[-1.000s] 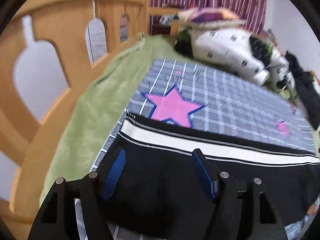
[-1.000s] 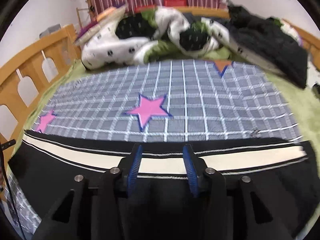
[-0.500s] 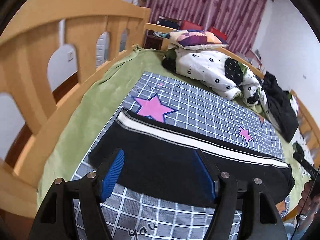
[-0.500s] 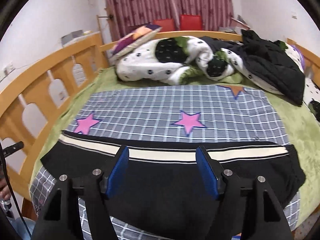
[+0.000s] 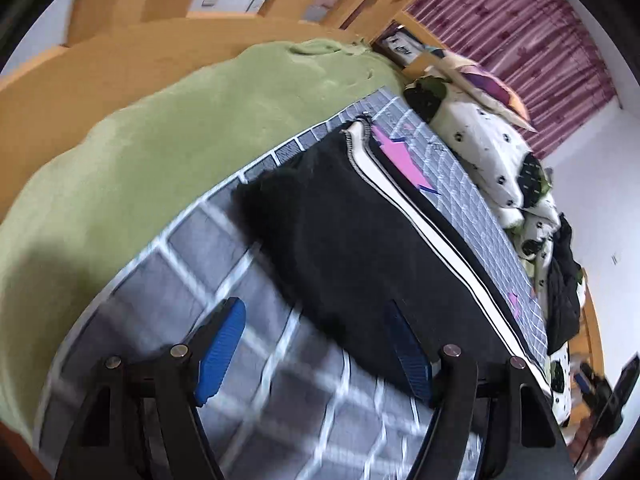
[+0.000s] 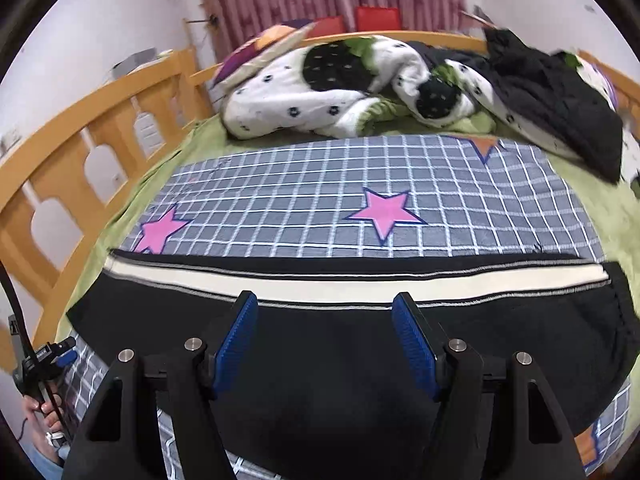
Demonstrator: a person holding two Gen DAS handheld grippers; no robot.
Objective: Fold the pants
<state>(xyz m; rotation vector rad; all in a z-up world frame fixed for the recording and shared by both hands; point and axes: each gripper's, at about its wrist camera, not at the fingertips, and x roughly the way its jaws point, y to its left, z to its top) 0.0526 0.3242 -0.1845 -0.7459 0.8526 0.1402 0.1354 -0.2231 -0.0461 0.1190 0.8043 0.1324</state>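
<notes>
Black pants (image 6: 360, 360) lie flat on the bed (image 6: 592, 216); both tools, left (image 5: 316, 344) closing emptily and right (image 6: 326, 340) open, should pinch opposite ends evenly.

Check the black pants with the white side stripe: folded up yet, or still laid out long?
Laid out long: the black pants with the white side stripe span the grey checked blanket edge to edge, stripe unbroken.

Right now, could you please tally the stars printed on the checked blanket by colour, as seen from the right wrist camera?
Pink stars: 2, one at left beside the pants at, one near the middle at
Orange stars: 1, partly hidden at the far edge of the checked blanket, at
Total: 3
</notes>
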